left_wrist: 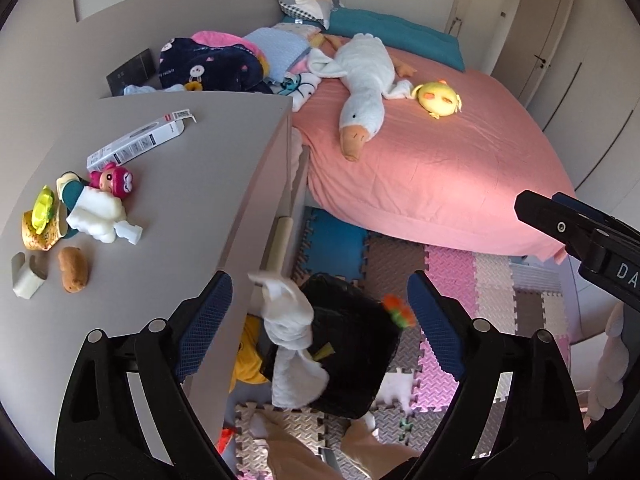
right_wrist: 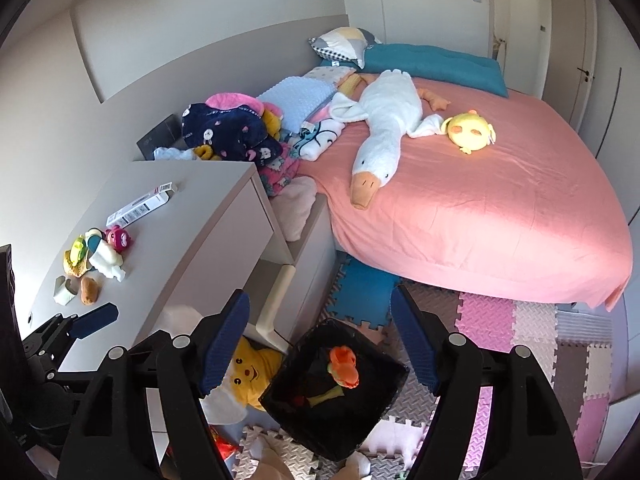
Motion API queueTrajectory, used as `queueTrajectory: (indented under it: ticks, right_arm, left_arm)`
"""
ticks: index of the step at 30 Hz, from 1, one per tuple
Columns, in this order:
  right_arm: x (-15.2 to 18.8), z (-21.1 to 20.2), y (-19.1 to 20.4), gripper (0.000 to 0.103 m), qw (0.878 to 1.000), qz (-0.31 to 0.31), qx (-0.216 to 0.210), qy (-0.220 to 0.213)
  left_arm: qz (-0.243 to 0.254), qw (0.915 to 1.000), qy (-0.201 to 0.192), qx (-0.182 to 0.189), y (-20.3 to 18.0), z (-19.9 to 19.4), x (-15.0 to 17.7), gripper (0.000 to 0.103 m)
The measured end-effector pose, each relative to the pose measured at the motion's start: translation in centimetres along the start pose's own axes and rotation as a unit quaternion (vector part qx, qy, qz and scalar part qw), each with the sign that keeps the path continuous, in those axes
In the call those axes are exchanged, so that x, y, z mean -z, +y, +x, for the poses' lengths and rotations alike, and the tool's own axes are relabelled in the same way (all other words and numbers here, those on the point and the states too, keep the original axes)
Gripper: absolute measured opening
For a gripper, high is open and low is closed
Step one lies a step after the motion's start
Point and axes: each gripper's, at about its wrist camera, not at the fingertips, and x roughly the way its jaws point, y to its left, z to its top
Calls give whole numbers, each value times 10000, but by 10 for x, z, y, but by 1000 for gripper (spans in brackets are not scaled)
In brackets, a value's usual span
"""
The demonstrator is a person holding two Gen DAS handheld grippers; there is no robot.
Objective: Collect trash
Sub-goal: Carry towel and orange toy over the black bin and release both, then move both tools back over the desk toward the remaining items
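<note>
Jaws of the left gripper (left_wrist: 320,320) stand wide, released, with nothing pressed between the 2 blue pads. In the gap, as the left wrist view shows it, a crumpled white tissue (left_wrist: 290,340) hangs blurred and apparently in mid-air over the near-left rim of the black bin (left_wrist: 352,380); I cannot tell whether it touches the rim yet. It touches neither pad.

The right gripper (right_wrist: 320,344) is likewise slack and empty, its pads flanking the same bin from above. Below it an orange and green scrap (right_wrist: 343,366) is blurred over the bin's dark liner, with a small yellow-green piece lower down inside.

As a judgement, the tissue is nearly weightless, soft and shapeless: it would crush to nothing under the pads, and may snag on the rim rather than fall in. If it drapes, pinching the bunched upper knot looks better than the loose lower flap. The orange scrap looks light and small too.

Further out, on the grey desk (left_wrist: 180,200), a flattened white carton (left_wrist: 140,142) lies apart from a cluster of toys; it seems stiff, thin and light, best taken across its narrow width. A white torn cup piece (left_wrist: 26,280) sits near the desk's left edge.
</note>
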Motion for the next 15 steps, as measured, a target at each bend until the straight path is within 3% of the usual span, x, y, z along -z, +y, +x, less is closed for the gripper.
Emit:
queueTrajectory:
  ticks: [15]
  right_arm:
    - [-1, 11, 11, 73, 9997, -63, -216, 73]
  left_arm:
    - [-104, 9999, 53, -109, 13, 2, 3, 86]
